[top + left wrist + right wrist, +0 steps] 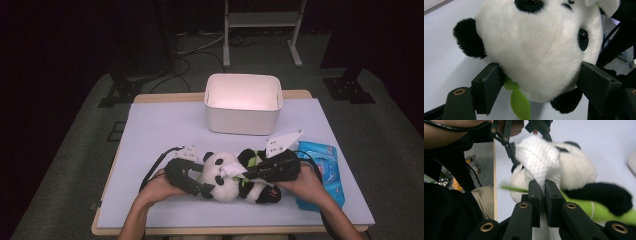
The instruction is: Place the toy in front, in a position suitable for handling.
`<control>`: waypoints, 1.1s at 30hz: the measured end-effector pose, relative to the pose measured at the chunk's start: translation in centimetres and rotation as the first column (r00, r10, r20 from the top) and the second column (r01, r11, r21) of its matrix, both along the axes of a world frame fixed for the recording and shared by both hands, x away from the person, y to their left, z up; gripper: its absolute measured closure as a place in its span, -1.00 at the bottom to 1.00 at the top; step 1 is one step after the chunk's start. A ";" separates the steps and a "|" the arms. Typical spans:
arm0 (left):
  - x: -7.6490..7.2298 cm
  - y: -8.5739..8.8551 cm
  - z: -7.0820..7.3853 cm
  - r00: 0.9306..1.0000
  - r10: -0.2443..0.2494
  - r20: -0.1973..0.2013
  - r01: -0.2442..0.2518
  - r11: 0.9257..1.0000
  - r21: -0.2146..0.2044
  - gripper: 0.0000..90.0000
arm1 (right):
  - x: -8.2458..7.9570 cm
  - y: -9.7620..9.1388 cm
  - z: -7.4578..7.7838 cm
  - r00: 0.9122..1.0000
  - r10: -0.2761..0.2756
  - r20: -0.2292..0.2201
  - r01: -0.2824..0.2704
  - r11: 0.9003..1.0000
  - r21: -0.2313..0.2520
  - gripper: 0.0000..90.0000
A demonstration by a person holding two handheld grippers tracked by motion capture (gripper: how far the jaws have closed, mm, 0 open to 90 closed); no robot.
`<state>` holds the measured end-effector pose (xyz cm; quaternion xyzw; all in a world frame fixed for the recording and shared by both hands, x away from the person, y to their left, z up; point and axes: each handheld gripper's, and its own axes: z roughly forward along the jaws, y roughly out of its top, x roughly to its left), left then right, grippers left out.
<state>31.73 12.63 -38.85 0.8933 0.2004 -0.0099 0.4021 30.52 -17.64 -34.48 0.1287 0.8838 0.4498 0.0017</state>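
The panda (227, 175) is laid near the front edge of the table (165, 125), long axis across it, head toward the left gripper (202, 188), whose wide jaws flank the head with pads touching the fur on both sides. The right gripper (543, 185) is clamped on a white wipe (537, 157) that is draped against the panda's face. The panda is a soft black-and-white plush with a green stalk (596, 210).
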 end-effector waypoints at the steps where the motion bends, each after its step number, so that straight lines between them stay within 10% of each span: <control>1: -0.1 -0.1 0.2 1.000 -0.003 0.005 0.003 1.000 -0.005 -0.52 | 0.0 0.0 0.2 1.000 0.001 0.002 -0.001 1.000 0.012 0.85; 16: -0.9 -1.5 1.3 0.998 -0.014 0.061 0.012 1.000 0.028 -0.52 | 0.0 0.4 2.6 1.000 0.012 -0.003 -0.012 0.997 0.075 0.85; 22: -1.3 -1.8 1.6 0.997 -0.026 0.078 0.023 0.999 0.037 -0.52 | -0.3 1.8 1.4 0.999 0.033 -0.003 -0.033 0.998 -0.052 0.86; 33: -1.0 -1.6 0.8 0.998 -0.026 0.057 0.024 0.999 0.037 -0.53 | -0.3 -0.9 -0.6 0.998 -0.014 -0.059 0.013 0.999 -0.030 0.87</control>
